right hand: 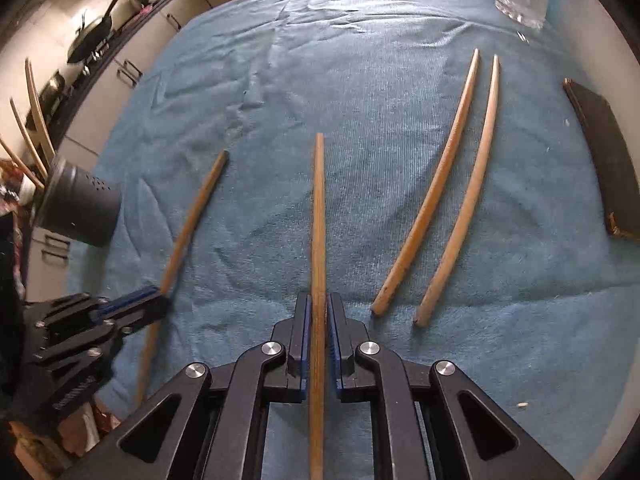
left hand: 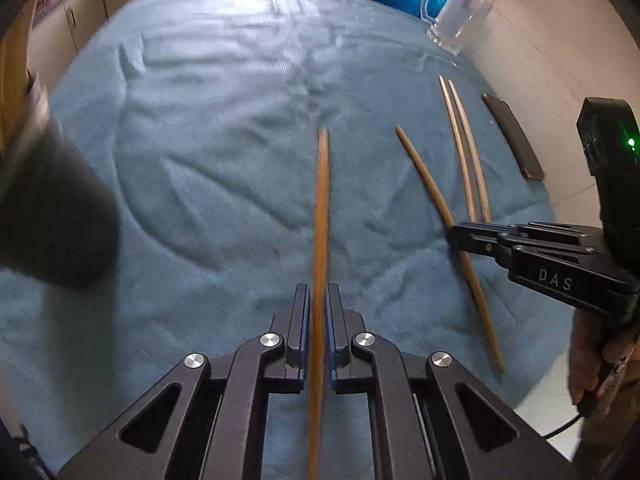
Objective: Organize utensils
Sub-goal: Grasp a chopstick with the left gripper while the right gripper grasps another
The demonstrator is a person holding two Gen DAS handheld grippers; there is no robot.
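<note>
My left gripper point(left hand: 318, 300) is clamped on a brown wooden chopstick point(left hand: 321, 216), which runs straight ahead between the pads. My right gripper point(right hand: 319, 312) pinches a second chopstick point(right hand: 319, 216) the same way. Two paler chopsticks point(right hand: 452, 184) lie loose on the blue terry towel point(right hand: 280, 80), just right of my right tool. The dark perforated holder point(right hand: 80, 204), with sticks already in it, stands well off to the left. These sticks look light, stiff, round and smooth, so I judge they may twist or slip; a grip near the thicker end suits them best.
</note>
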